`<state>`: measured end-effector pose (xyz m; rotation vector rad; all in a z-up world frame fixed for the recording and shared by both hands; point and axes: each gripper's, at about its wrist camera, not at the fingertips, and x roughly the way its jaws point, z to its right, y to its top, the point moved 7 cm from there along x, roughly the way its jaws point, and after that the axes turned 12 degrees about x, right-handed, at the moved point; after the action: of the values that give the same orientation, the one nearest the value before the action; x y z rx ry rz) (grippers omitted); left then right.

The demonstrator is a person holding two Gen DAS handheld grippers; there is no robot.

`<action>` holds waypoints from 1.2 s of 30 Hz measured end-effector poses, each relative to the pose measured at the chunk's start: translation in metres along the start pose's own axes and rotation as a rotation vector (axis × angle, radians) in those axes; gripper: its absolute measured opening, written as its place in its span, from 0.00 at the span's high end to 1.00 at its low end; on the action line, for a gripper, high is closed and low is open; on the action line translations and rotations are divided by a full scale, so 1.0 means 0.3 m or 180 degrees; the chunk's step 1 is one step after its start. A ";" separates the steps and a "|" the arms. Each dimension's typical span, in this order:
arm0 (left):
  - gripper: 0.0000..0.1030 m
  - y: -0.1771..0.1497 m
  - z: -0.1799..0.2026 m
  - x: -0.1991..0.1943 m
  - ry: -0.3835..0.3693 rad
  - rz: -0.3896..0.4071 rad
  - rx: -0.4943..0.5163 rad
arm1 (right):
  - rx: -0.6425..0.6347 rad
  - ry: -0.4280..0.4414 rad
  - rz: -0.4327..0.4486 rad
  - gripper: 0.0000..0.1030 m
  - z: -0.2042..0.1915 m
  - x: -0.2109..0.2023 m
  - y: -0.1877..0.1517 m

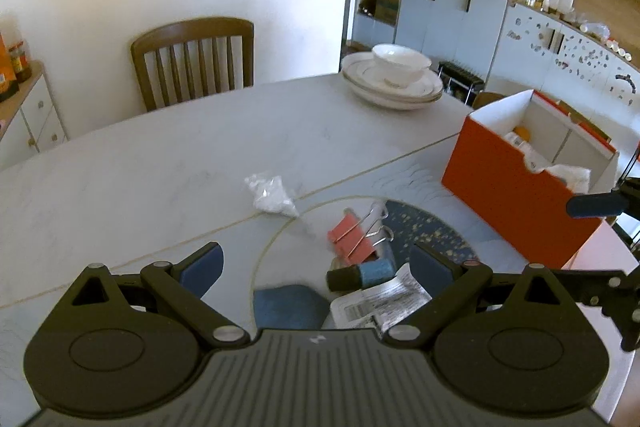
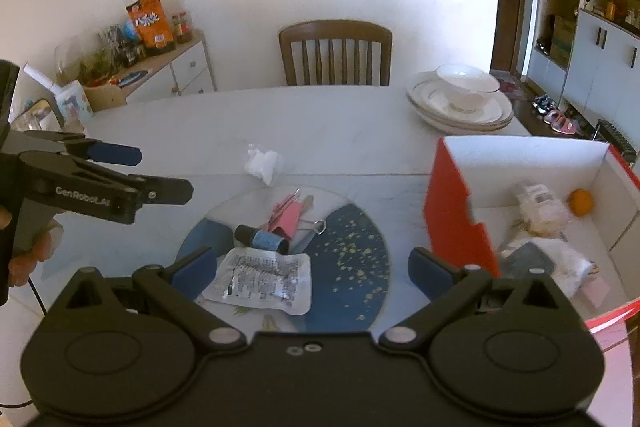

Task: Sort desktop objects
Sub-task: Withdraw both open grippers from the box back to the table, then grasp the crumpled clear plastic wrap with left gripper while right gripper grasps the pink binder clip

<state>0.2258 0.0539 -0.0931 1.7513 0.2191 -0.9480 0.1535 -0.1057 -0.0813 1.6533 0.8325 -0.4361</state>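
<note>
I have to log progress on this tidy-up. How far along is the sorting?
Partly done: the orange box already holds an orange and packets. Nothing is in hand; the left hand-held gripper and right hand-held gripper are open. Left: pink binder clip, small bottle, foil packet, crumpled plastic.

The table point(image 2: 320, 123) looks like smooth pale stone; the pink binder clip point(image 2: 289, 218) has shiny wire handles — beside it a crinkled glossy foil packet point(image 2: 262, 281). The orange box point(image 2: 452, 211) is matt cardboard.
</note>
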 end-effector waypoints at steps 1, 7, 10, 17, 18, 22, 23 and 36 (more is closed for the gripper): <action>0.03 -0.009 -0.003 0.012 -0.0015 -0.0026 -0.0018 | -0.0002 -0.0004 -0.0023 0.01 -0.007 0.015 -0.007; 0.03 -0.040 -0.032 0.079 -0.0066 -0.0145 -0.0104 | -0.0033 -0.0011 -0.0145 0.01 -0.037 0.101 -0.058; 0.03 -0.041 -0.031 0.105 -0.0095 -0.0193 -0.0070 | -0.0070 -0.0015 -0.0208 0.01 -0.050 0.139 -0.073; 0.03 -0.023 -0.009 0.180 -0.0130 -0.0249 -0.0013 | -0.0152 -0.0022 -0.0252 0.01 -0.053 0.197 -0.065; 0.03 -0.018 -0.013 0.190 -0.0116 -0.0245 -0.0009 | -0.0160 -0.0023 -0.0257 0.01 -0.053 0.207 -0.062; 0.03 0.007 -0.041 0.247 -0.0068 -0.0262 -0.0046 | -0.0190 -0.0014 -0.0260 0.01 -0.060 0.254 -0.043; 0.03 0.014 -0.052 0.264 -0.0056 -0.0267 -0.0075 | -0.0191 -0.0010 -0.0260 0.01 -0.062 0.268 -0.039; 0.04 0.093 -0.155 0.464 0.0116 -0.0314 -0.0237 | -0.0071 -0.0066 -0.0308 0.11 -0.077 0.498 0.044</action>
<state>0.3569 0.0421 -0.1639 1.7027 0.3626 -0.9672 0.2606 -0.0416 -0.1677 1.5900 0.9014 -0.5085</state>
